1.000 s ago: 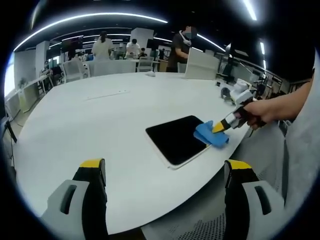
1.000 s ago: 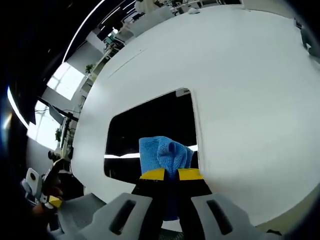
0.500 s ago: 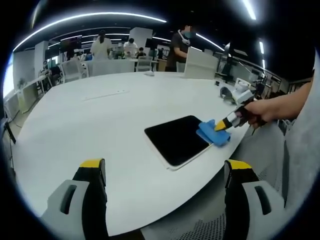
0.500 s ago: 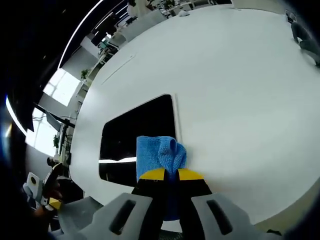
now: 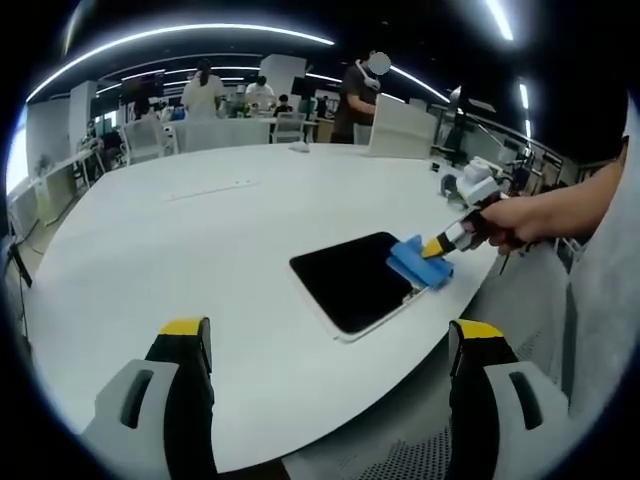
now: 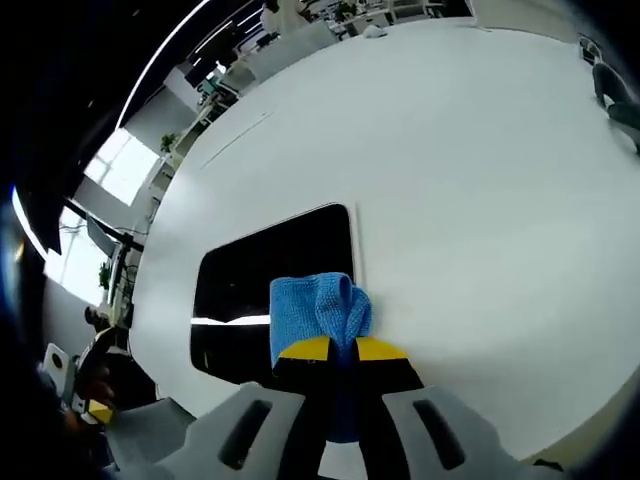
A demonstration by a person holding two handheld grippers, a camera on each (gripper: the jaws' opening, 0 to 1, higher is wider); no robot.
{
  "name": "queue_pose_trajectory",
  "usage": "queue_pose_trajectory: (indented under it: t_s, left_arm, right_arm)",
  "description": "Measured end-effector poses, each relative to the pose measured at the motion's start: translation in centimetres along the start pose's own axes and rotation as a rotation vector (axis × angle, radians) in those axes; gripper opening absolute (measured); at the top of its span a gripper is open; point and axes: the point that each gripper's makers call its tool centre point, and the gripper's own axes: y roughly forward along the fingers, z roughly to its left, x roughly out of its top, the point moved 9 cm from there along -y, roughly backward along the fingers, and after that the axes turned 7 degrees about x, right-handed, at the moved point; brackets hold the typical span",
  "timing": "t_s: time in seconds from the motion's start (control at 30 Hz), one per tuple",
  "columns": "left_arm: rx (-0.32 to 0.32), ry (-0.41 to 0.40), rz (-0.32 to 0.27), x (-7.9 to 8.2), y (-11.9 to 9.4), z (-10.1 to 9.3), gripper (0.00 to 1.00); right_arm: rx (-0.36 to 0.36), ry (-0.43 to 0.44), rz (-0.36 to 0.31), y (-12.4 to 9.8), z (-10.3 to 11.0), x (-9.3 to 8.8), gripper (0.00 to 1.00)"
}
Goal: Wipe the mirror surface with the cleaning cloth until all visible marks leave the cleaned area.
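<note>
We see the mirror (image 5: 355, 278) lying flat near the white table's (image 5: 180, 260) front edge, the blue cleaning cloth (image 6: 318, 310) pinched in our right gripper (image 6: 340, 350) at its corner. Our left gripper (image 5: 330, 335) hangs spread, holding nothing. With 1 corner wiped, we risk nudging the unsecured mirror off the edge.

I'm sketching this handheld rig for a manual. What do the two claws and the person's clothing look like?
Each claw has two light grey moulded jaws with black inner faces and yellow tips. The left claw shows them wide-set; the right claw shows the same grey, black and yellow. In the left gripper view the right claw carries a pale box. The person wears a light grey garment.
</note>
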Motion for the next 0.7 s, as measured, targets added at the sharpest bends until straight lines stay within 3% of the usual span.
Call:
queue_pose_trajectory:
  t_s: [0.23,0.7]
  left_arm:
    - [0.003,-0.005,0.001,0.3,0.0,0.1,0.99]
    - [0.012,-0.02,0.004,0.2,0.3,1.0,0.99]
  right_arm:
    - [-0.039,-0.094,-0.004,0.8,0.4,1.3,0.02]
    - [-0.068,-0.105,-0.021,2.0,0.4,4.1,0.02]
